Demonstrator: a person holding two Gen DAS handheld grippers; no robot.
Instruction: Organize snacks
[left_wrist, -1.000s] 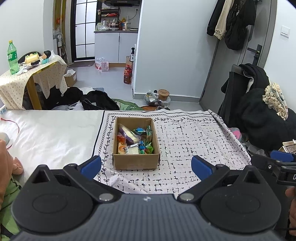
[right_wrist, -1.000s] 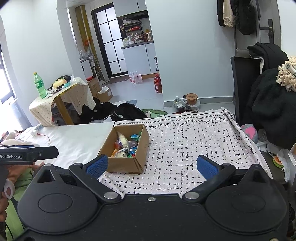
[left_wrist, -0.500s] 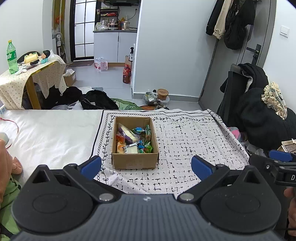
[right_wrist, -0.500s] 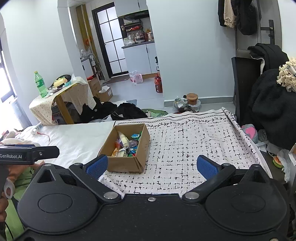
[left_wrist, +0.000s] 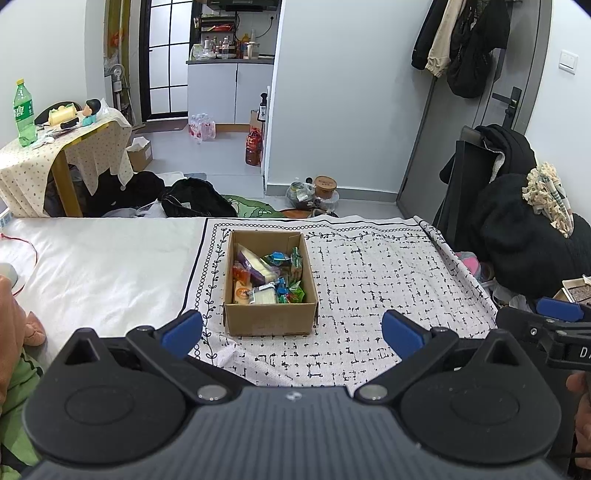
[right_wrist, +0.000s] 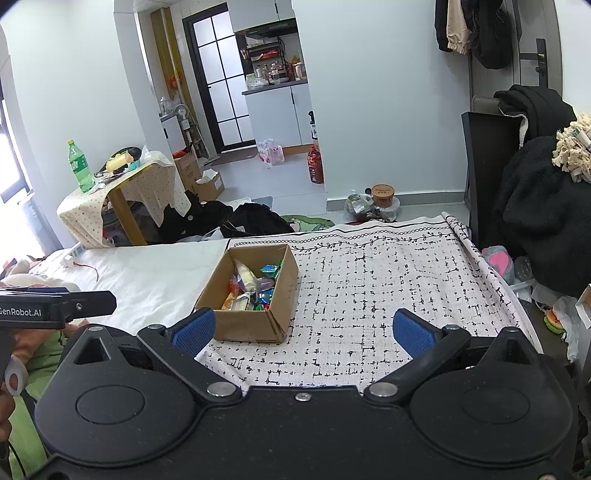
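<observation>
An open cardboard box (left_wrist: 271, 320) (right_wrist: 248, 328) stands on a black-and-white patterned cloth (left_wrist: 373, 280) (right_wrist: 380, 288) spread over a bed. Several wrapped snacks (left_wrist: 267, 277) (right_wrist: 251, 286) fill it, among them a purple-and-cream packet and small green and blue ones. My left gripper (left_wrist: 291, 332) hovers open just short of the box's near wall, with nothing between its blue pads. To the right of the box my right gripper (right_wrist: 303, 328) is open too and holds nothing; its left pad overlaps the box's near corner in the right wrist view.
White bedsheet (left_wrist: 103, 266) lies left of the cloth. A small table (left_wrist: 55, 147) with a green bottle (left_wrist: 23, 110) stands at the far left. Dark bags (left_wrist: 195, 199) and a tub (left_wrist: 325, 184) sit on the floor beyond the bed. A black chair with clothes (left_wrist: 517, 221) stands right.
Both views have shifted only slightly; the box sits a touch lower and nearer in the left wrist view. Both grippers stay open and empty.
</observation>
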